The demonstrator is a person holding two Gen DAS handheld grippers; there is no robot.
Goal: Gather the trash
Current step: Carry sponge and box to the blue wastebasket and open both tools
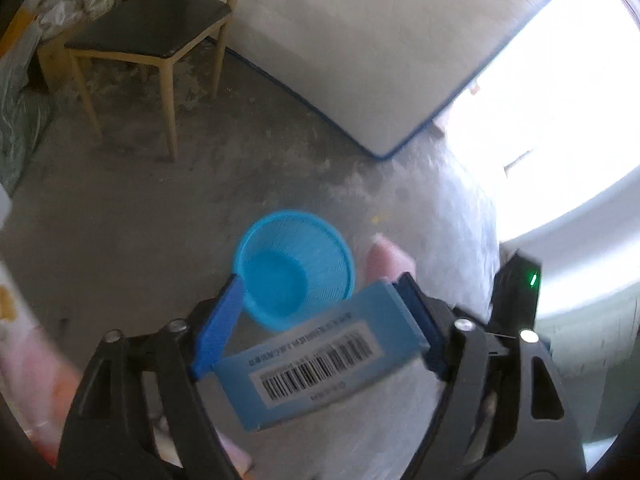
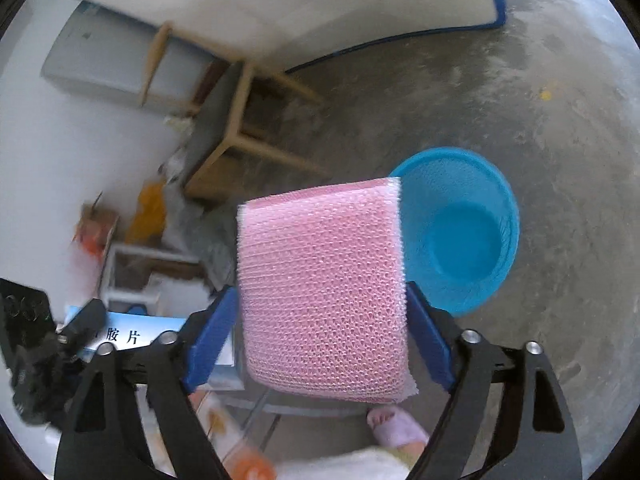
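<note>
Left wrist view looks down on a round blue plastic mesh basket (image 1: 294, 268) standing on the grey concrete floor (image 1: 160, 216), and everything else is placed from that basket: the left gripper (image 1: 320, 326) hangs above its near rim, its blue fingers (image 1: 218, 328) clamped on the two ends of a flat light-blue cardboard box with a white barcode label (image 1: 320, 360), which sits tilted between them and partly overlaps the basket's near right edge in the picture; to the right of the basket a pink edge of the sponge (image 1: 386, 256) shows, and far beyond the basket to the left stands a wooden chair with a dark seat (image 1: 152, 32) beside a white panel with a blue border (image 1: 360, 48). In the right wrist view the same basket (image 2: 464, 232) lies on the floor (image 2: 520, 100) with nothing visible inside it, and the right gripper (image 2: 322, 336) is held left of and above it, its blue fingers (image 2: 430, 344) pressed against both sides of a pink rectangular mesh-covered sponge (image 2: 322, 288) that covers the basket's left rim in the picture; further left of the basket the light-blue box (image 2: 132, 332) appears with the other gripper, and the chair (image 2: 236, 128) stands beyond
</note>
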